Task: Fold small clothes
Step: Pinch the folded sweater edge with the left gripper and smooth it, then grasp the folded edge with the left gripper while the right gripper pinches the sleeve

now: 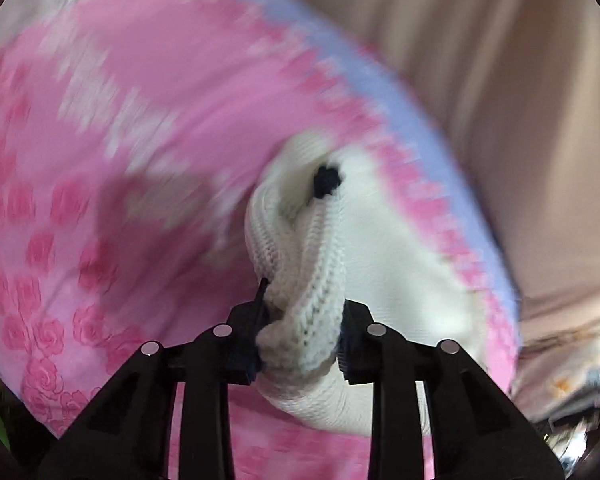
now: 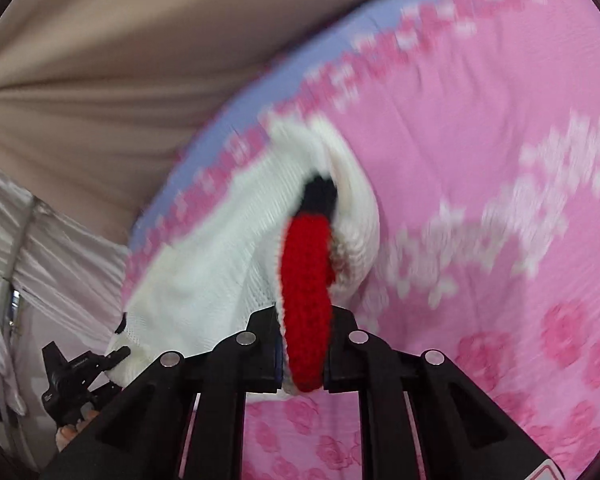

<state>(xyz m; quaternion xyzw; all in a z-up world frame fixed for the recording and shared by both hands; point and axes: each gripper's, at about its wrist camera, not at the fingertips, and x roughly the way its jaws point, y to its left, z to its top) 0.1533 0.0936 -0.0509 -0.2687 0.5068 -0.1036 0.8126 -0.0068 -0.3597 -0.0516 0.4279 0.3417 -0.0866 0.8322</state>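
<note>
Lifted over the pink rose-print bedspread (image 1: 112,128) at frame centre, the soft, floppy white knit garment (image 1: 380,248) hangs with the left gripper (image 1: 300,344) clamped on its ribbed edge and the right gripper (image 2: 304,356) clamped on its red trim (image 2: 306,296), sensible edge holds.

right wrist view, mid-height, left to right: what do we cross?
White draped fabric → white knit garment → its red knit trim, pinched in the right tool → pink floral sheet. The left tool grips the garment's lower-left edge.
</note>
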